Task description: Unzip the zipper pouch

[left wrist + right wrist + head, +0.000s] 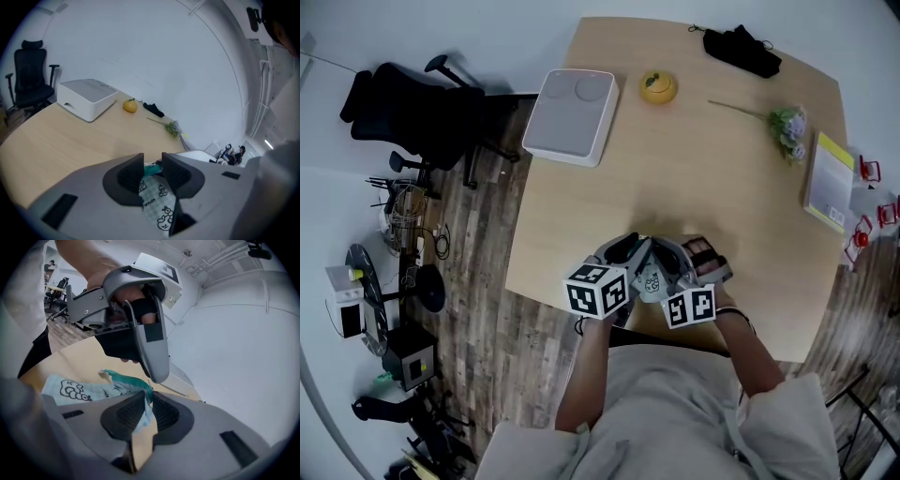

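One pouch [79,391], two grippers [153,163] [148,403], left maybe loose

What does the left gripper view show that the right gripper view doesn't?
Left gripper view only: the white box and the yellow fruit behind it. Right gripper view only: the hand holding the left gripper, and the right gripper shut on the pouch. Both: the patterned pouch with its teal zipper, and the wooden table.
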Demonstrator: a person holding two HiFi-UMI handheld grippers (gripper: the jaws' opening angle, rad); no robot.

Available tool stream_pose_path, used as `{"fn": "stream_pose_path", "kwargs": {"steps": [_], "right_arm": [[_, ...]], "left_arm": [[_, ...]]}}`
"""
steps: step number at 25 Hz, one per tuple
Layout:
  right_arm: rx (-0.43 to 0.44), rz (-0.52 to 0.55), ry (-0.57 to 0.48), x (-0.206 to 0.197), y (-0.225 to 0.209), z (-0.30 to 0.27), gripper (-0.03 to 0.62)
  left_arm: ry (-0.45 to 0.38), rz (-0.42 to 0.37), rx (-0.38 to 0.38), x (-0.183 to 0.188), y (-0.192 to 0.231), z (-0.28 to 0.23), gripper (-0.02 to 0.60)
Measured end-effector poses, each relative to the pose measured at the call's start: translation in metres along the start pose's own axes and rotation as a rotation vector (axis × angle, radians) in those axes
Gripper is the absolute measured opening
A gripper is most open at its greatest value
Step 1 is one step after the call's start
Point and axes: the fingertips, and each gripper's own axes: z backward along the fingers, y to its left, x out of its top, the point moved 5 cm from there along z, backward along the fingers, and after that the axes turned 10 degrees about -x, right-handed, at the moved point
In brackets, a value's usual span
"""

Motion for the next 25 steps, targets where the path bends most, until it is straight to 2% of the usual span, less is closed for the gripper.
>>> {"fn": "stream_pose_path", "kwargs": {"steps": [2,4,6,9,11,19,22,25], "right_arm": [[-0.008,0.021,-0.019,0.002,0.0,0.003,0.058],[-0.018,0.058,-0.047,0.004,0.0,0.008,0.058],[-0.03,0.096,-0.075,0.005,0.002,0.012,0.058],[-0.046,0.142,-0.114,0.008,0.003,0.017,0.058],[-0.043,0.181,-0.137,0.011,0.003,0.02,0.058],[-0.003,0.463,-0.221,0.012,0.004,0.028,0.058],[0.008,0.545,-0.246,0.013,0.0,0.032,0.058],[0.006,0.574,-0.256,0.017,-0.004,0.037,0.058]], "left_arm": [[-0.044,0.042,0.002,-0.002,0.003,0.009,0.129],[-0.045,0.084,-0.024,-0.009,0.008,0.014,0.129],[-0.043,0.152,-0.089,-0.015,0.012,0.015,0.13],[-0.091,0.304,-0.215,-0.016,0.013,0.018,0.138],[-0.107,0.372,-0.263,-0.016,0.015,0.021,0.138],[-0.036,0.434,-0.308,-0.022,0.01,0.02,0.119],[-0.009,0.404,-0.302,-0.02,0.004,0.02,0.106],[-0.015,0.387,-0.318,-0.017,-0.005,0.023,0.098]]}}
